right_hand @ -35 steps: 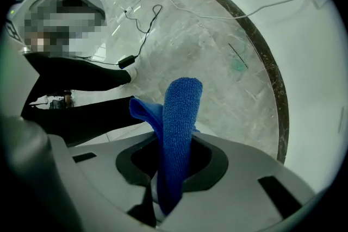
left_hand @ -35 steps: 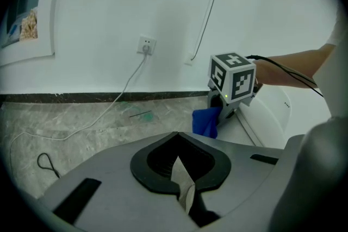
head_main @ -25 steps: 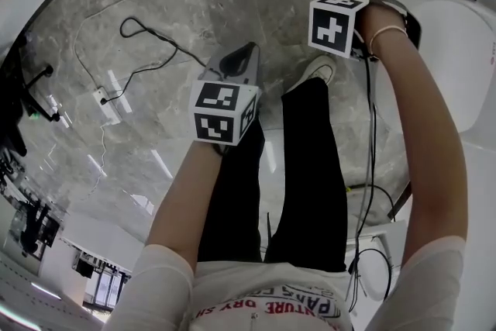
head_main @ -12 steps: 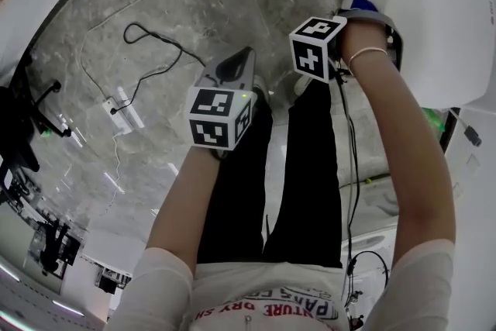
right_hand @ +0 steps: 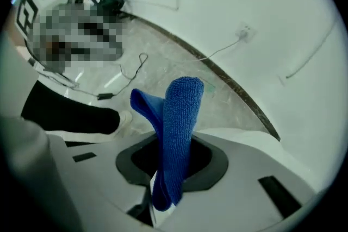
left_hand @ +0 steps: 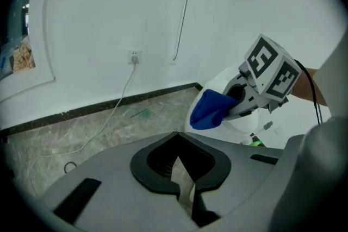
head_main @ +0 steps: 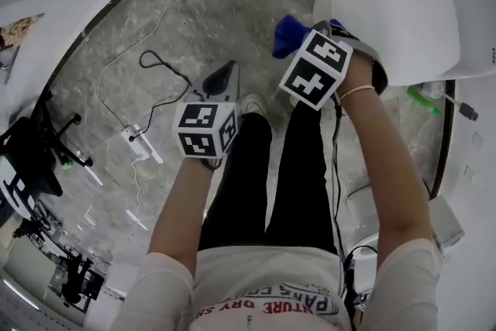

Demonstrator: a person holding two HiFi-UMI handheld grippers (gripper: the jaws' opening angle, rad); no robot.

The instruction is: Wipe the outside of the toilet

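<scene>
The white toilet (head_main: 411, 12) fills the upper right of the head view, lid down. My right gripper (head_main: 310, 41) is shut on a blue cloth (head_main: 289, 35), which hangs just off the toilet's left side; whether it touches the toilet I cannot tell. In the right gripper view the blue cloth (right_hand: 176, 133) stands folded out of the shut right gripper (right_hand: 163, 193). My left gripper (head_main: 221, 80) hovers over the floor to the left, apart from the toilet, holding nothing. Its own view shows the left gripper (left_hand: 182, 185) shut, with the blue cloth (left_hand: 209, 108) and toilet (left_hand: 231, 127) ahead.
The person's legs and a white shoe (head_main: 252, 105) stand below the grippers on the grey marble floor. Black and white cables (head_main: 159, 70) trail at left, one up to a wall socket (left_hand: 133, 56). A black stand (head_main: 35, 167) is far left; a green item (head_main: 422, 98) lies by the toilet's base.
The head view has swung so more of the toilet shows. My right gripper has come off the toilet's edge toward the left, and the blue cloth now shows. The left gripper has hardly moved.
</scene>
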